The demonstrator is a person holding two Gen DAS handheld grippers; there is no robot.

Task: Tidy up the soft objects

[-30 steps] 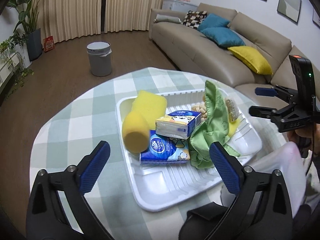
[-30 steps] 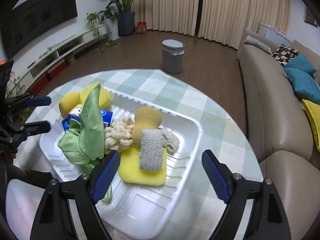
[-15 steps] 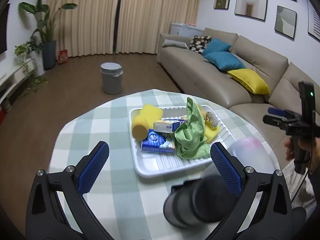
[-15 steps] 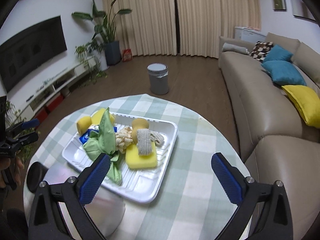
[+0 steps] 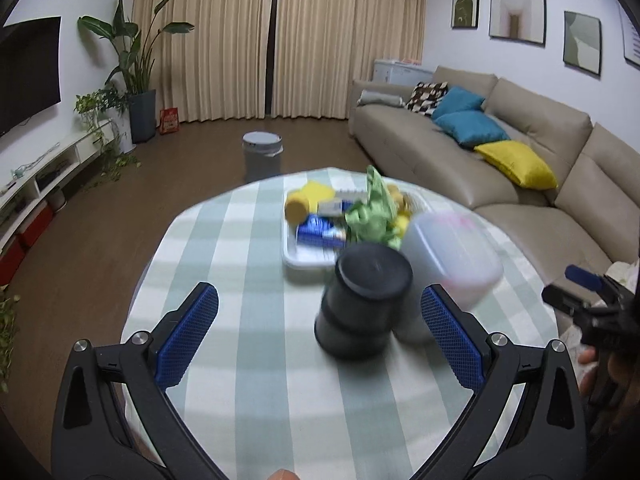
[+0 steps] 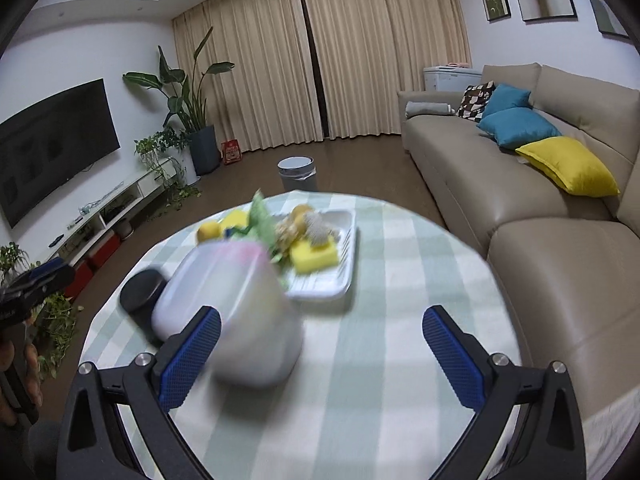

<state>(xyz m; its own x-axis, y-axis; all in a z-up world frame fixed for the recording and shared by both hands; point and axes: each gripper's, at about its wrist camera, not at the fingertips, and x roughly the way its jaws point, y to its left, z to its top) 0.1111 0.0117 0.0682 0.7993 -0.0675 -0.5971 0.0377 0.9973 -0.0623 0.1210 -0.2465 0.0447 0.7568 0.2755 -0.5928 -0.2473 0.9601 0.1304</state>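
A white tray (image 5: pixel 304 261) at the far side of the round table holds the soft things: a green cloth (image 5: pixel 372 208), yellow sponges (image 5: pixel 304 200), blue tissue packs (image 5: pixel 320 234) and a knitted scrubber (image 6: pixel 318 230). My left gripper (image 5: pixel 318 300) hangs open above the table's near part, with nothing between its fingers. My right gripper (image 6: pixel 322 316) is open too, wide and empty, well back from the tray (image 6: pixel 344 264). Each gripper shows at the edge of the other's view: the right gripper (image 5: pixel 580 292) and the left gripper (image 6: pixel 36 280).
A black cylindrical container (image 5: pixel 368 300) and a white translucent tub (image 5: pixel 452 256) stand on the checked tablecloth (image 5: pixel 260 360) between the grippers and the tray. A beige sofa (image 6: pixel 520 200) runs along the right. A grey bin (image 5: pixel 262 154) stands on the floor beyond.
Both grippers have pulled back and risen from the tray, which now looks small and far. The black container and white tub have come into view. The right jaws have widened.
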